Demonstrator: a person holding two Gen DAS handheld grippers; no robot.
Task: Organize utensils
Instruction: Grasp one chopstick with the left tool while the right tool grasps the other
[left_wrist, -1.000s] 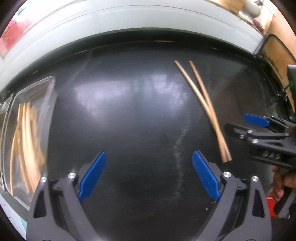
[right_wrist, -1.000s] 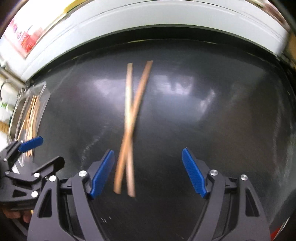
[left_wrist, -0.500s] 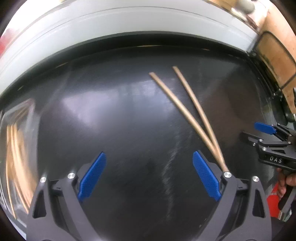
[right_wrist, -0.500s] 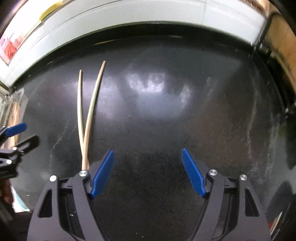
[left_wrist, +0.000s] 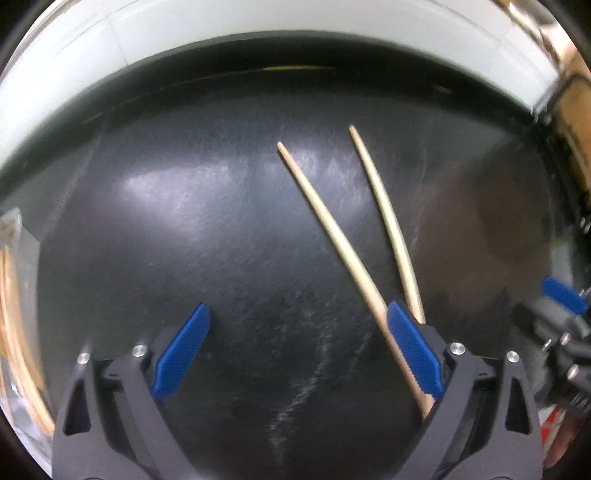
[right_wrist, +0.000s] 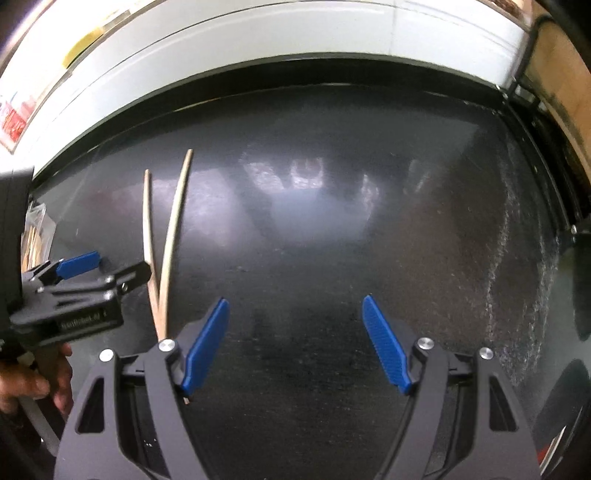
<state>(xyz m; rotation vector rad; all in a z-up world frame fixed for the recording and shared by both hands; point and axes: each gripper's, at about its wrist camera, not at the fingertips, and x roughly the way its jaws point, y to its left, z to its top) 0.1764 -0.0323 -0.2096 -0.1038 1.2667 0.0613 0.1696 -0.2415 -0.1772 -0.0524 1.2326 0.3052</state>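
Observation:
Two wooden chopsticks (left_wrist: 343, 243) lie crossed in a V on the black table. In the left wrist view my left gripper (left_wrist: 299, 350) is open and empty; the chopsticks' near ends run under its right finger (left_wrist: 413, 347). In the right wrist view the chopsticks (right_wrist: 170, 236) lie to the left of my right gripper (right_wrist: 295, 347), which is open and empty. The left gripper also shows in the right wrist view (right_wrist: 107, 267), open just above the chopsticks' crossing. The right gripper shows at the right edge of the left wrist view (left_wrist: 561, 314).
A clear plastic container (left_wrist: 14, 314) holding more chopsticks sits at the table's left edge. A white wall (left_wrist: 258, 22) rises behind the table. The table's raised right edge (right_wrist: 539, 155) borders a wooden surface.
My left gripper has moved right toward the chopsticks, which now reach its right finger. My right gripper has moved right, away from them. The container has slid to the view's left edge.

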